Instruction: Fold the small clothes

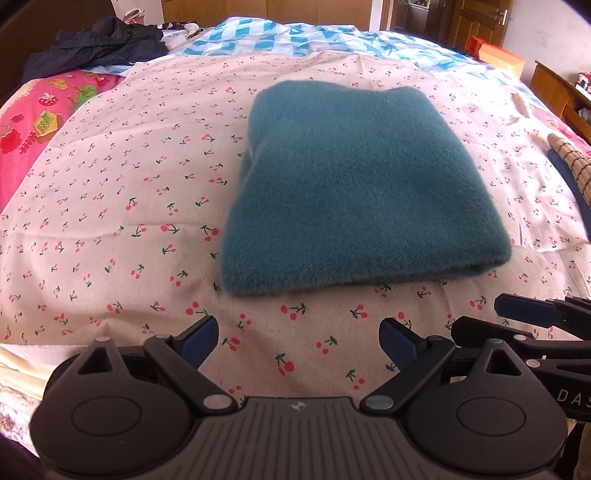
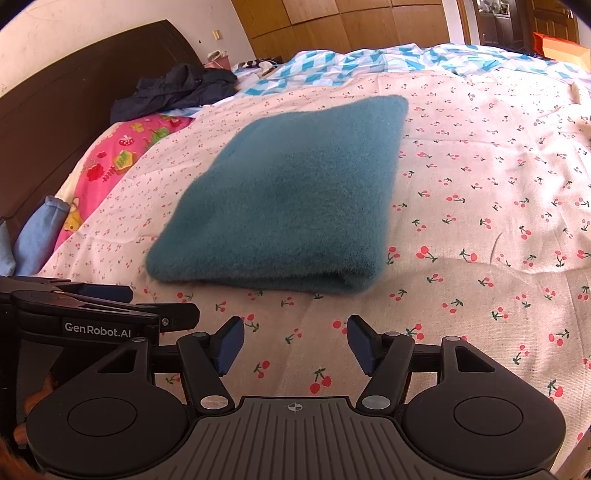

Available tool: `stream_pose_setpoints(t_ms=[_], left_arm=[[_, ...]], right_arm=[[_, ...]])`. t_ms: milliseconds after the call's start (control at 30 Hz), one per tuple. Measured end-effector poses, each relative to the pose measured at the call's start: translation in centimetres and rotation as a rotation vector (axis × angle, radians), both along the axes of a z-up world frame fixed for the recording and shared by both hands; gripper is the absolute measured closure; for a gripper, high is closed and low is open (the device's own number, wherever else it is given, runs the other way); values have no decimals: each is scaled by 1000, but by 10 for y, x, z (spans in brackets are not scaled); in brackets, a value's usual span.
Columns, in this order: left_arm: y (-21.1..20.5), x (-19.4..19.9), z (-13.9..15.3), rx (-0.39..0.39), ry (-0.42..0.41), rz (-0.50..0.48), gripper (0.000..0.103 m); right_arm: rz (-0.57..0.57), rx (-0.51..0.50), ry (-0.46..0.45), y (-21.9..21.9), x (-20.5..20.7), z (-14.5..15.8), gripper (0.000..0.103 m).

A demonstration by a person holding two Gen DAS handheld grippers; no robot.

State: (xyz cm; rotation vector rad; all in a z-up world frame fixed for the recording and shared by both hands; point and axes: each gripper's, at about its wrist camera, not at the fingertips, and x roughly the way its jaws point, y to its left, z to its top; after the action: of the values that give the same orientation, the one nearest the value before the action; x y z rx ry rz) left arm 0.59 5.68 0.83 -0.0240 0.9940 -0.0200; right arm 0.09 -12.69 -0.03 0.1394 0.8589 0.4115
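Cherry-print bedsheet point(image 1: 110, 221) carries our folded teal garment point(image 1: 362, 184); our left gripper point(image 1: 299, 338) and right gripper point(image 2: 295, 345) gape empty before it.

Dark headboard point(image 2: 74, 92) against white wall point(image 2: 92, 26); wood-panelled wardrobe point(image 2: 351, 22) behind bed; daylight, bright

Left gripper point(image 1: 298, 338): matte black linkage arms on a grey ribbed base plate, flanked by two rounded black housings, each with a circular recess. Silver pivot pins mark the joints; the fingers point(image 1: 201, 335) carry dark blue pads. A small white emblem sits at the centre of the plate. Right gripper point(image 2: 295, 345): the same build, with a crosshair mark on its plate. White lettering, "GenRobot.AI", runs along the left gripper's side as seen from the right wrist.
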Motion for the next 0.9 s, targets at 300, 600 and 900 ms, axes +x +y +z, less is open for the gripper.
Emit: stream_pose_setpoints(t_ms=[300,600,900], left_arm=[[-2,1,-1,11,4,-1,4],[-2,2,-2,20,10,4,4],[-3,3,-3,39,15,4,4]], right_arm=[[3,-2,0,1,0,0,39],[7,-9,4,2,-1,0,39],[6,-14,11,2,-1,-1,38]])
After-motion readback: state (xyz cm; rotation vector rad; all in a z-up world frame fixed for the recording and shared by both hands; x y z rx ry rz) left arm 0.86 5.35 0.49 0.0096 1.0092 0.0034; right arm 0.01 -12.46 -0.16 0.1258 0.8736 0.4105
